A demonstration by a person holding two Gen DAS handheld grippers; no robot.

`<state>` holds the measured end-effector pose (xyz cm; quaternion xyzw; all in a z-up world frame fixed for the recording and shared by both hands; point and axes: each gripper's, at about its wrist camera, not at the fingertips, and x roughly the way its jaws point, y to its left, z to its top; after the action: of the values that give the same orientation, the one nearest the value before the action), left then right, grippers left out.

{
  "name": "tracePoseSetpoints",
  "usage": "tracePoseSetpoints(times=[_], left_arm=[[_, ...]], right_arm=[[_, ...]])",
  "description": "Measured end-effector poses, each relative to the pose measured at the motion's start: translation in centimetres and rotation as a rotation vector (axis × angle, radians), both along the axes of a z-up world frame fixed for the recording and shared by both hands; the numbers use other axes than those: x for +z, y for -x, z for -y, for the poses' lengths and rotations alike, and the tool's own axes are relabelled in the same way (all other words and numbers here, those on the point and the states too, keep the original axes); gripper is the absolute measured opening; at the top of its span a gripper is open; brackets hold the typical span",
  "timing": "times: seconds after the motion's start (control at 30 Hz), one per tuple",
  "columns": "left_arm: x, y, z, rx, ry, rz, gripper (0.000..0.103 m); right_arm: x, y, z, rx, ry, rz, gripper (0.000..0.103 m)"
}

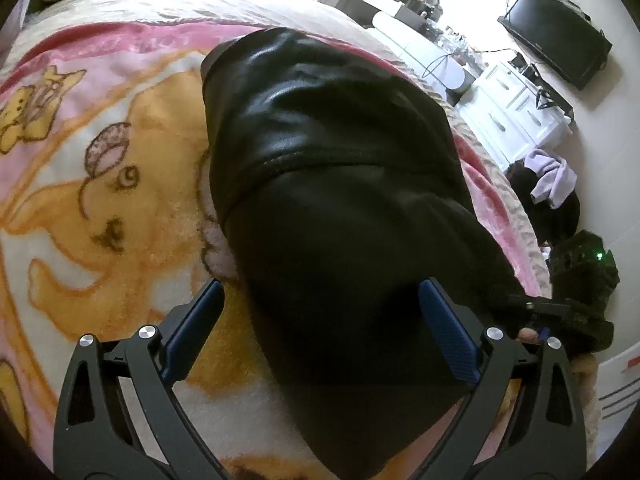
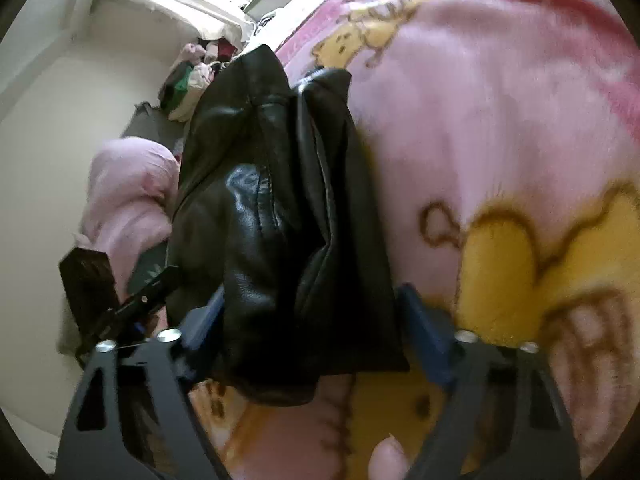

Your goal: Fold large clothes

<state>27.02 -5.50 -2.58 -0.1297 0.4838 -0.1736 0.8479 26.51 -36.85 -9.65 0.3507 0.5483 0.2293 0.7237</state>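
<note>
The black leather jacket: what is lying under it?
Under the black leather jacket lies the pink cartoon blanket, visible around it. The part directly beneath is covered, so anything there cannot be seen.

No words, brand names or numbers can be read in either view. The blanket (image 1: 100, 168) bears only cartoon bear drawings, and print on the far screen (image 1: 560, 36) is too blurred to read.

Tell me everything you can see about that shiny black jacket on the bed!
The black leather jacket looks glossy, with stitched seams and soft creases. It is folded into a long, narrow bundle lying on the pink and yellow cartoon blanket. One end sits between the open fingers of the left gripper, the other between those of the right gripper. Neither gripper visibly squeezes it.
</note>
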Motion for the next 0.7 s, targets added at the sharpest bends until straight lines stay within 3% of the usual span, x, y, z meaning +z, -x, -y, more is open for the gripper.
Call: tracePoseSetpoints(times=[0.17, 0.33, 0.43, 0.5, 0.57, 0.7], left_arm=[[-0.1, -0.2, -0.1, -0.004, -0.005, -0.009, 0.092], [0.4, -0.4, -0.9, 0.01, -0.046, 0.005, 0.092], [-0.3, -0.5, -1.0, 0.002, -0.049, -0.012, 0.093], [-0.4, -0.4, -0.9, -0.007, -0.041, -0.006, 0.094], [-0.1, -0.2, -0.7, -0.019, -0.06, 0.016, 0.094], [0.2, -0.1, 0.0, -0.027, -0.106, 0.041, 0.094]], right_arm=[[0.5, 0.9, -0.7, -0.026, 0.008, 0.012, 0.058], [1.8, 3.2, -3.9, -0.009, 0.033, 0.03, 0.057], [2.4, 3.5, -4.4, -0.022, 0.136, 0.064, 0.063], [4.0, 3.4, -3.4, -0.053, 0.174, 0.069, 0.079], [6.1, 3.3, -2.5, -0.103, 0.203, 0.131, 0.084], [10.7, 0.4, -2.1, -0.197, 0.268, 0.279, 0.084]])
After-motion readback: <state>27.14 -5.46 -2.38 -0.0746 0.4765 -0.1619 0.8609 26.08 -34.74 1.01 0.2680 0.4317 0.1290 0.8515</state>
